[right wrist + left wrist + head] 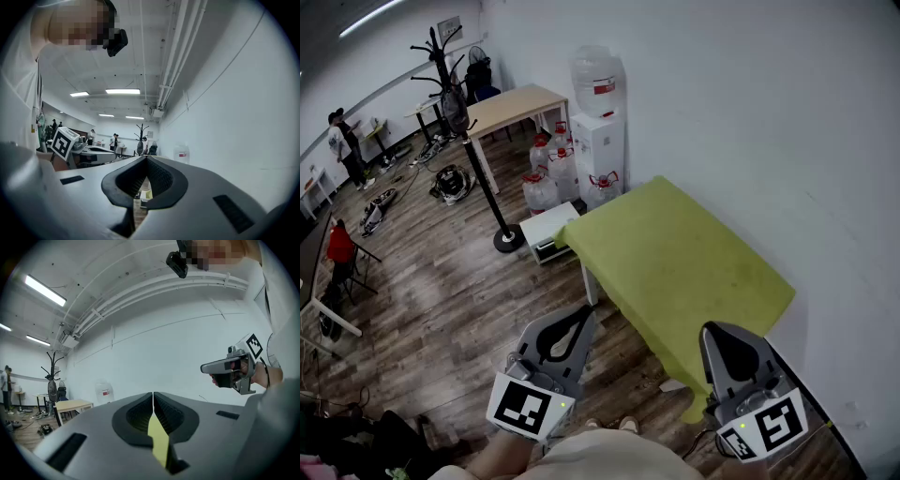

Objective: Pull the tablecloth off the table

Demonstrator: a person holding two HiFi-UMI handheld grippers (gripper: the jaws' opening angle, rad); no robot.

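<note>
A yellow-green tablecloth (675, 262) covers a small table that stands against the white wall; one corner hangs down at the near end. My left gripper (581, 319) hovers over the wooden floor, just off the table's near left side. It is shut with nothing in it. My right gripper (718, 334) is held above the cloth's near corner, also shut and empty. In the left gripper view the jaws (153, 394) meet at the tips, and a strip of the yellow cloth (158, 439) shows through the gap behind them. The right gripper (146, 158) points level across the room.
A water dispenser (598, 103) and several water jugs (548, 173) stand at the table's far end, with a low white shelf (546, 230) beside it. A black coat rack (473, 141) and a beige table (511, 105) lie further left. People (347, 145) stand far back.
</note>
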